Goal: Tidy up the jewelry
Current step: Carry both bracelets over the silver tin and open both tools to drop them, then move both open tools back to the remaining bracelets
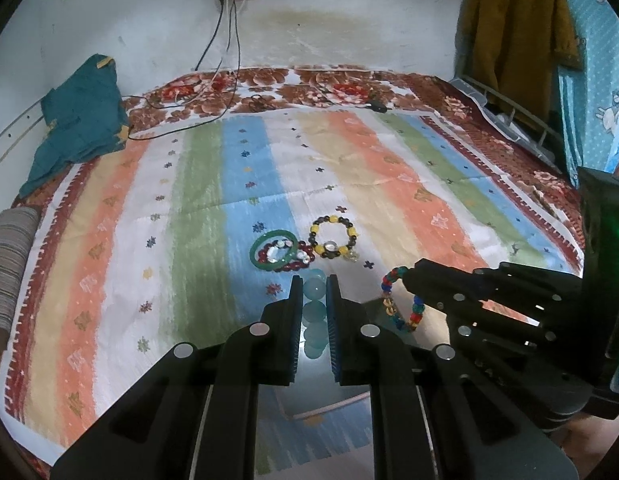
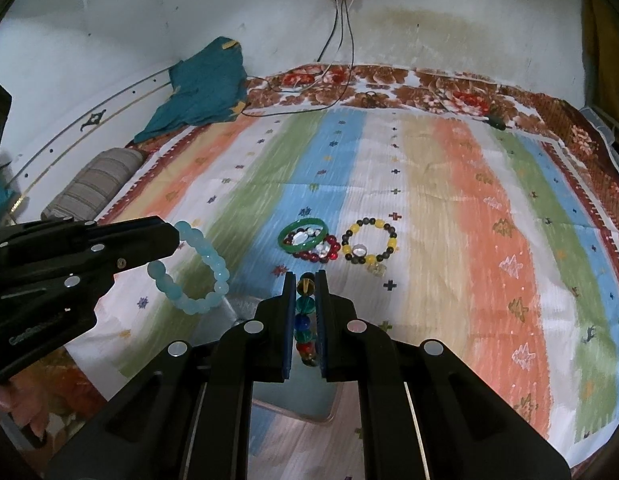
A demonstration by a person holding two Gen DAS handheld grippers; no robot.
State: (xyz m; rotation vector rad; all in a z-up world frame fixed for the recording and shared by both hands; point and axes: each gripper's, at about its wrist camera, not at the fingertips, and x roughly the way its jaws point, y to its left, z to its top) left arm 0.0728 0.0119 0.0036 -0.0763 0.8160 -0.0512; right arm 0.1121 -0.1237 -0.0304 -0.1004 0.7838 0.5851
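My left gripper (image 1: 314, 280) is shut on a pale blue bead bracelet (image 1: 314, 292) and holds it above the striped cloth (image 1: 189, 216); the bracelet also shows in the right wrist view (image 2: 201, 268). My right gripper (image 2: 306, 276) is shut on a multicoloured bead bracelet (image 2: 305, 320), which also shows in the left wrist view (image 1: 401, 300). On the cloth lie a green bangle (image 1: 272, 249) over a red bead bracelet (image 1: 297, 262), and beside them a yellow and black bead bracelet (image 1: 334, 237). They also show in the right wrist view: bangle (image 2: 303, 236), red bracelet (image 2: 321, 254), yellow and black bracelet (image 2: 369, 242).
The striped cloth covers a bed with a floral blanket (image 1: 309, 92) at the back. A teal garment (image 1: 81, 120) and a striped bolster (image 1: 7, 268) lie at the left. Cables (image 1: 225, 40) hang from a wall socket. Clothes (image 1: 517, 32) hang at the right.
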